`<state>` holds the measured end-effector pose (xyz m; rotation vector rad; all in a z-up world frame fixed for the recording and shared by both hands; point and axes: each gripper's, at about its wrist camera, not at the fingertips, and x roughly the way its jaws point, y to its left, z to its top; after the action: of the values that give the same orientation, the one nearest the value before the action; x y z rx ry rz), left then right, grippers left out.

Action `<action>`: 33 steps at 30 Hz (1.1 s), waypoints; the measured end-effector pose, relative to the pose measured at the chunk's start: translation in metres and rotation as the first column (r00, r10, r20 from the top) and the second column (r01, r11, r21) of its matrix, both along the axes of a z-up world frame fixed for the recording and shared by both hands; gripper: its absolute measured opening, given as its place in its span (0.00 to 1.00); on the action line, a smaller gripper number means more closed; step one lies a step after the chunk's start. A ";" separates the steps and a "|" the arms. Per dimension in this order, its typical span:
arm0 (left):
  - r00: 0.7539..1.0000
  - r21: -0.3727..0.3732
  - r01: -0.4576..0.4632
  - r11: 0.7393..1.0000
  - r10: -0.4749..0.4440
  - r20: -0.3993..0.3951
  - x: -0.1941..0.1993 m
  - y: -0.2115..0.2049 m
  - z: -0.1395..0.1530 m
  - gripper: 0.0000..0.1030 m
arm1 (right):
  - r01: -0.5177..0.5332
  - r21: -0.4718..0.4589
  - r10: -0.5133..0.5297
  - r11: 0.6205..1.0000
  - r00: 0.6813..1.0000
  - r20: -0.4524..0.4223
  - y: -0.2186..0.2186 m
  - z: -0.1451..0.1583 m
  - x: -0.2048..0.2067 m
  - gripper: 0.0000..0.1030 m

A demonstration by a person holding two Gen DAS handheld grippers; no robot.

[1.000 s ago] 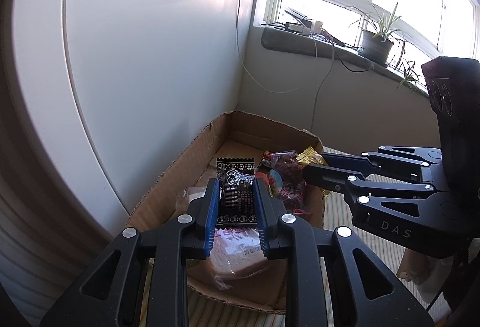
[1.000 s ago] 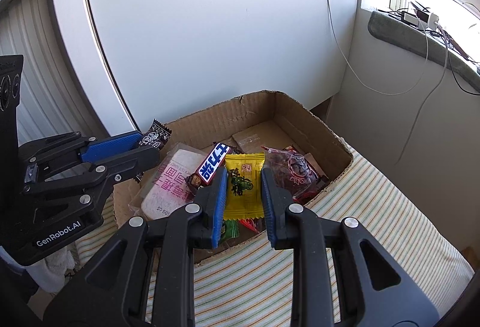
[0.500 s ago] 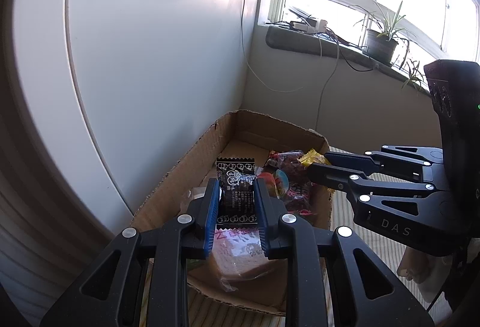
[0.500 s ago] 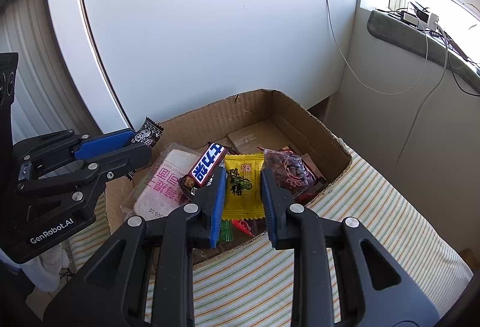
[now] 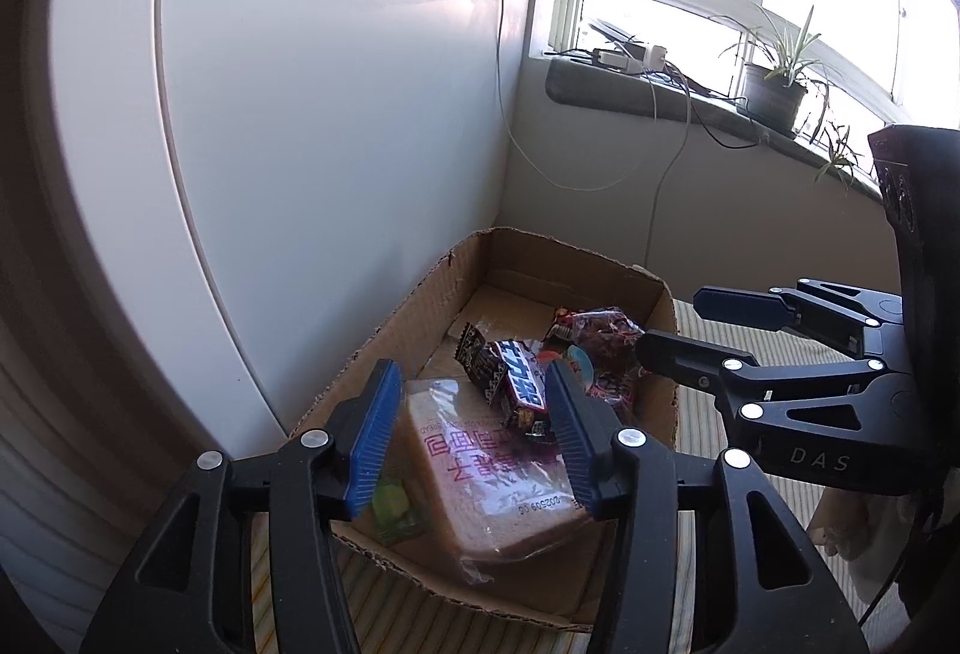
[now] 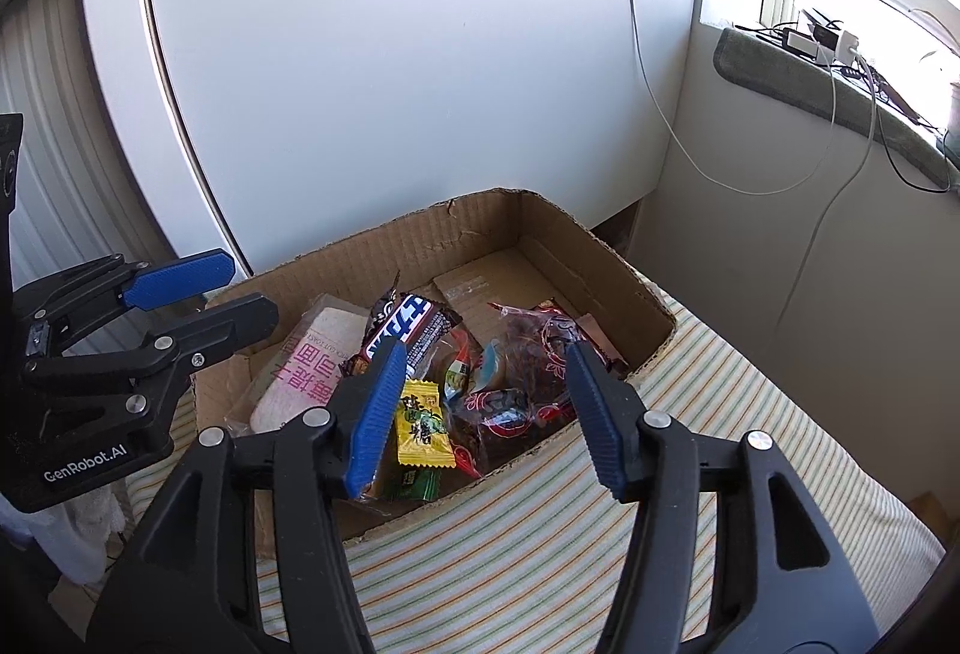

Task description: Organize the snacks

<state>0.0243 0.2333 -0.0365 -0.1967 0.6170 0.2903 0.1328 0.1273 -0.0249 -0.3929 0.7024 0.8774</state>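
Note:
An open cardboard box (image 6: 456,240) (image 5: 414,306) holds several snacks. A wrapped bread slice with pink print (image 5: 498,468) (image 6: 300,360) lies at its left. A dark chocolate bar with a blue-white label (image 5: 516,384) (image 6: 408,330) rests on the bread. A small black patterned packet (image 5: 480,360) lies beside it. A yellow candy packet (image 6: 420,426) and a red mesh bag of sweets (image 6: 534,348) (image 5: 600,330) lie nearer the right. My left gripper (image 5: 474,426) is open above the bread. My right gripper (image 6: 486,408) is open above the box's near edge.
The box sits on a striped cloth (image 6: 600,534). A white panel (image 6: 390,54) stands right behind it. A windowsill (image 5: 660,84) with cables and a potted plant (image 5: 774,84) runs at the right. A white cable (image 6: 720,162) hangs down the wall.
Both grippers opened. The left one let go of the black patterned packet and the right one let go of the yellow candy packet; both now lie in the box.

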 end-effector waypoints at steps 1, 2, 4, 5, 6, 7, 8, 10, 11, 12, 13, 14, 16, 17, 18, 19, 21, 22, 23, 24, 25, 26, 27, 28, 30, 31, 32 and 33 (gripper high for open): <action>1.000 0.003 -0.001 1.000 0.001 0.001 0.000 0.000 0.000 0.55 | 0.003 0.000 -0.003 1.000 1.000 0.006 -0.001 0.001 0.000 0.68; 1.000 0.005 -0.002 1.000 0.002 0.002 -0.001 0.000 0.001 0.56 | 0.006 -0.001 -0.006 1.000 1.000 0.011 -0.001 0.002 0.000 0.76; 1.000 0.008 -0.013 1.000 0.013 0.001 -0.001 0.000 0.001 0.65 | 0.015 0.007 -0.015 1.000 1.000 0.024 -0.004 0.003 -0.001 0.84; 1.000 0.006 -0.020 1.000 0.020 -0.001 -0.001 0.000 0.002 0.67 | 0.019 0.011 -0.020 1.000 0.999 0.028 -0.005 0.005 -0.002 0.85; 1.000 0.007 -0.026 1.000 0.026 -0.003 -0.002 0.000 0.002 0.70 | 0.021 0.014 -0.021 1.000 0.999 0.029 -0.006 0.006 -0.002 0.85; 1.000 0.009 -0.027 1.000 0.027 -0.005 -0.002 -0.001 0.002 0.71 | 0.022 0.013 -0.022 1.000 0.999 0.027 -0.007 0.006 -0.002 0.85; 1.000 0.013 -0.028 1.000 0.028 -0.010 -0.003 -0.002 0.003 0.73 | 0.023 0.011 -0.023 1.000 0.999 0.025 -0.007 0.006 -0.003 0.85; 0.999 0.024 -0.033 0.999 0.033 -0.012 -0.004 -0.005 0.003 0.74 | 0.030 0.006 -0.030 1.000 0.999 0.025 -0.010 0.007 -0.004 0.85; 0.999 0.028 -0.033 0.999 0.034 -0.013 -0.005 -0.006 0.004 0.74 | 0.033 0.007 -0.033 0.999 0.999 0.026 -0.012 0.007 -0.005 0.85; 0.999 0.032 -0.033 0.999 0.034 -0.012 -0.006 -0.008 0.005 0.74 | 0.035 0.010 -0.035 0.999 0.999 0.025 -0.014 0.007 -0.006 0.85; 0.999 0.036 -0.034 0.999 0.034 -0.008 -0.007 -0.010 0.006 0.74 | 0.037 0.015 -0.037 0.999 0.999 0.022 -0.016 0.008 -0.008 0.85; 0.999 0.042 -0.034 0.999 0.034 -0.007 -0.008 -0.012 0.006 0.74 | 0.041 0.020 -0.042 0.999 0.999 0.020 -0.019 0.008 -0.009 0.85; 0.999 0.049 -0.033 0.998 0.033 -0.005 -0.011 -0.016 0.008 0.74 | 0.055 0.030 -0.055 0.998 0.998 0.021 -0.025 0.010 -0.011 0.85; 0.999 0.049 -0.035 0.998 0.035 -0.001 -0.013 -0.018 0.009 0.74 | 0.061 0.035 -0.062 0.998 0.998 0.022 -0.028 0.012 -0.012 0.85; 0.999 0.049 -0.037 0.998 0.037 0.005 -0.015 -0.019 0.010 0.74 | 0.067 0.041 -0.068 0.997 0.997 0.024 -0.031 0.013 -0.014 0.85; 0.999 0.049 -0.040 0.998 0.040 0.010 -0.017 -0.021 0.011 0.74 | 0.072 0.048 -0.073 0.996 0.997 0.028 -0.035 0.016 -0.016 0.85; 0.999 0.050 -0.045 0.998 0.044 0.018 -0.023 -0.024 0.012 0.74 | 0.080 0.066 -0.082 0.995 0.996 0.039 -0.042 0.021 -0.021 0.85; 0.999 0.050 -0.046 0.998 0.045 0.021 -0.025 -0.025 0.013 0.74 | 0.086 0.074 -0.089 0.994 0.995 0.044 -0.046 0.023 -0.024 0.85; 0.999 0.053 -0.050 0.997 0.049 0.025 -0.028 -0.027 0.015 0.74 | 0.093 0.081 -0.097 0.992 0.994 0.047 -0.050 0.025 -0.026 0.85; 0.998 0.057 -0.055 0.997 0.054 0.028 -0.031 -0.029 0.016 0.76 | 0.100 0.087 -0.105 0.991 0.993 0.047 -0.054 0.026 -0.028 0.85; 0.998 0.059 -0.058 0.997 0.057 0.031 -0.034 -0.030 0.016 0.79 | 0.107 0.092 -0.111 0.990 0.993 0.046 -0.058 0.027 -0.029 0.85; 0.998 0.060 -0.059 0.996 0.057 0.035 -0.036 -0.032 0.018 0.79 | 0.112 0.096 -0.117 0.989 0.992 0.045 -0.062 0.028 -0.031 0.86; 0.998 0.060 -0.058 0.997 0.056 0.035 -0.038 -0.033 0.018 0.79 | 0.120 0.099 -0.125 0.988 0.991 0.045 -0.066 0.028 -0.033 0.86; 0.998 0.065 -0.056 0.996 0.054 0.034 -0.040 -0.035 0.019 0.79 | 0.127 0.102 -0.132 0.987 0.990 0.045 -0.070 0.028 -0.035 0.90; 0.998 0.076 -0.055 0.996 0.052 0.038 -0.044 -0.040 0.021 0.79 | 0.145 0.111 -0.151 0.983 0.987 0.048 -0.078 0.029 -0.039 0.97; 0.998 0.079 -0.055 0.995 0.052 0.039 -0.046 -0.042 0.021 0.79 | 0.153 0.116 -0.160 0.982 0.986 0.056 -0.082 0.030 -0.041 0.98; 0.998 0.081 -0.055 0.995 0.051 0.039 -0.047 -0.043 0.021 0.79 | 0.158 0.117 -0.166 0.980 0.984 0.064 -0.085 0.031 -0.044 0.98; 0.998 0.080 -0.055 0.995 0.052 0.039 -0.049 -0.045 0.021 0.79 | 0.163 0.116 -0.171 0.980 0.983 0.071 -0.087 0.031 -0.046 0.98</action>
<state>-0.0250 0.1887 -0.0156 -0.1405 0.5626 0.3617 0.0867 0.0400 0.0066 -0.2654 0.6003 0.7332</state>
